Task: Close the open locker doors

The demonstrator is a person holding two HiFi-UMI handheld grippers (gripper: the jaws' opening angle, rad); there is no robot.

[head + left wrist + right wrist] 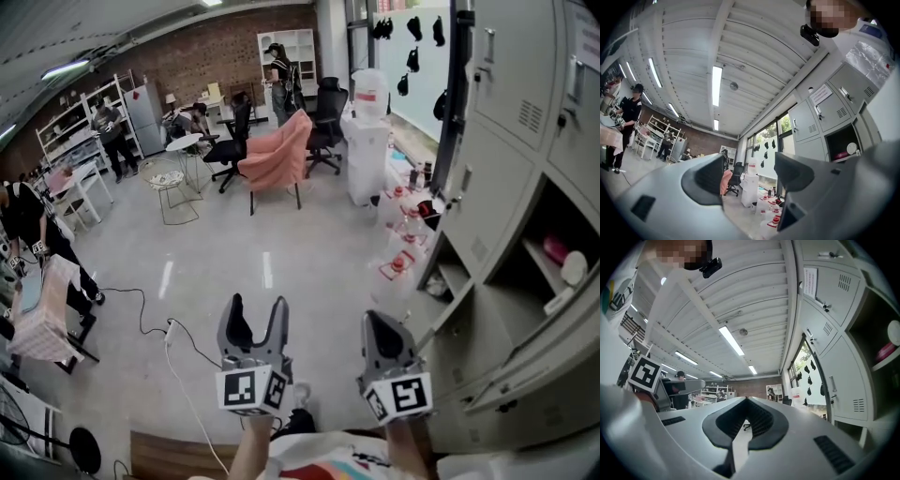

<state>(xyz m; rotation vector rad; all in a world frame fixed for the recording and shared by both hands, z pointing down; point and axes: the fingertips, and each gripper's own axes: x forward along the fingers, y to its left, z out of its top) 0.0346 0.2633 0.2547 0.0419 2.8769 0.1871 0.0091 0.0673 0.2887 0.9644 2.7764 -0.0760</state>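
Grey lockers (506, 187) are running off the head view's top and right edges. Inside their open compartment (562, 217), a pink item (555, 249) and a round white item (574, 267) are appearing too small to identify. Red-capped containers (398, 265) beside the lockers are blurring together.

Far wall (216, 47) was red brick. Floor (281, 253) grey, glossy, mirrored lamps. White ribbed ceiling (684, 56) carried long strip lights (716, 84). White open shelving (80, 122) stood at left; white bookcase (295, 47) against brick. Pink-draped chair (278, 155) mid-room, black office chairs (325, 117) behind. Round white table (183, 142) beside wire side table (173, 192). Window (765, 136) showed greenery, black shapes on it.
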